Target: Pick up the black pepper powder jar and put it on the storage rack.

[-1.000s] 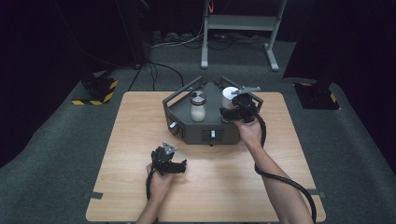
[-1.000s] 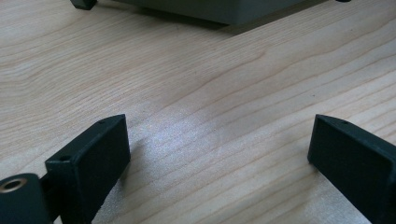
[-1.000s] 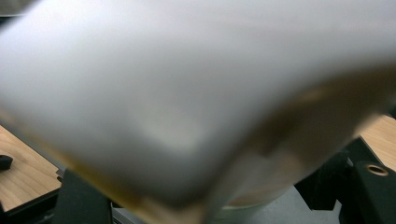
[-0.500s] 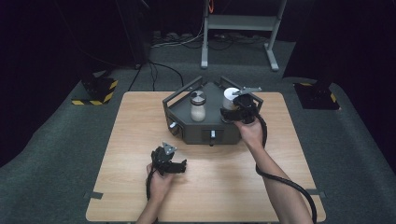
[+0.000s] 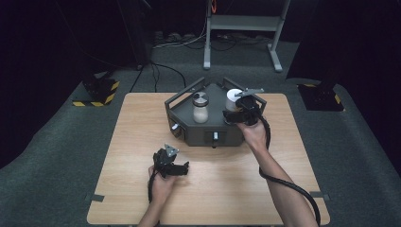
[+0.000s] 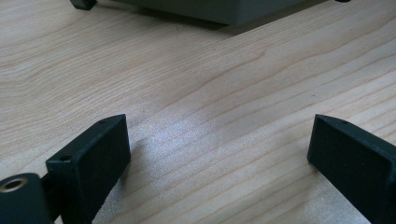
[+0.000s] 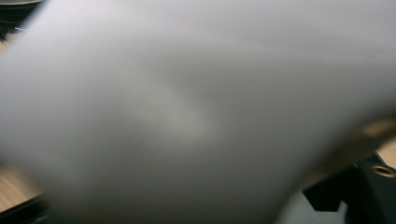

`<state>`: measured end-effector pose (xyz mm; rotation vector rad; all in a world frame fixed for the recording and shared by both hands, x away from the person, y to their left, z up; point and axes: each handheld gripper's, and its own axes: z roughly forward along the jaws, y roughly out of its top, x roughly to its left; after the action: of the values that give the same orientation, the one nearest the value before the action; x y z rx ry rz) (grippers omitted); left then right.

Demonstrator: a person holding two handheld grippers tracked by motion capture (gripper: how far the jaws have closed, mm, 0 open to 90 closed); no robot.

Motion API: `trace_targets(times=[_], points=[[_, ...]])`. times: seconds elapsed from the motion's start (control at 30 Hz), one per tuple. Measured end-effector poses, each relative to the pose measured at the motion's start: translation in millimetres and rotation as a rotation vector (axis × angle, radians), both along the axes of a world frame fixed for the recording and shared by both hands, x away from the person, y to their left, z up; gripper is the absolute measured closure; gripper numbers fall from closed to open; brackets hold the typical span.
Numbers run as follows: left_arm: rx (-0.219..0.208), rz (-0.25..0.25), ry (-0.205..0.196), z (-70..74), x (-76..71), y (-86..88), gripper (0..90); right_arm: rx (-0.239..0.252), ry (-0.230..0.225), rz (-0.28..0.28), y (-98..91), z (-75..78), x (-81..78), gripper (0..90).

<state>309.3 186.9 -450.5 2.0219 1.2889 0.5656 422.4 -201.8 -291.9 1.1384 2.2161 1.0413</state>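
Right gripper point(image 5: 235, 112) at white jar point(image 5: 232, 98), jaws just opening, grip impossible to tell (close-up a pale blur); left gripper point(image 6: 219, 154) wide, empty.

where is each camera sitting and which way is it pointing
High view: fixed above the person's side, looking forward and down on the wooden table; both forearms, the left gripper and the right gripper at the white jar on the grey device show.
Left gripper view: rides the left gripper, looking low across the table at the device's base; its two black jaws stand wide apart, nothing between them.
Right gripper view: rides the right gripper, pressed close to the blurred white jar.
Shared: the high and left gripper views both show the table and the device.
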Motion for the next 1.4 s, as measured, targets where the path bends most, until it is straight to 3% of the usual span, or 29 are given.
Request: trace_targets(times=[0.37,0.63,0.87,1.4], points=[[0.001,-0.001,-0.001,0.0,-0.1,0.1,6.1,0.037,-0.015,0.01,-12.1,-1.4,-8.6,8.2],[0.001,-0.001,-0.001,0.0,0.0,0.1,6.1,0.06,-0.02,0.017,-27.3,-3.4,-16.3,6.9],[0.001,-0.001,-0.001,0.0,0.0,0.2,6.1,0.032,-0.031,0.024,-33.4,-6.3,-29.1,6.8],[0.001,-0.002,-0.001,0.0,0.0,0.2,6.1,0.056,-0.025,0.009,-62.5,-26.7,-48.9,6.7]])
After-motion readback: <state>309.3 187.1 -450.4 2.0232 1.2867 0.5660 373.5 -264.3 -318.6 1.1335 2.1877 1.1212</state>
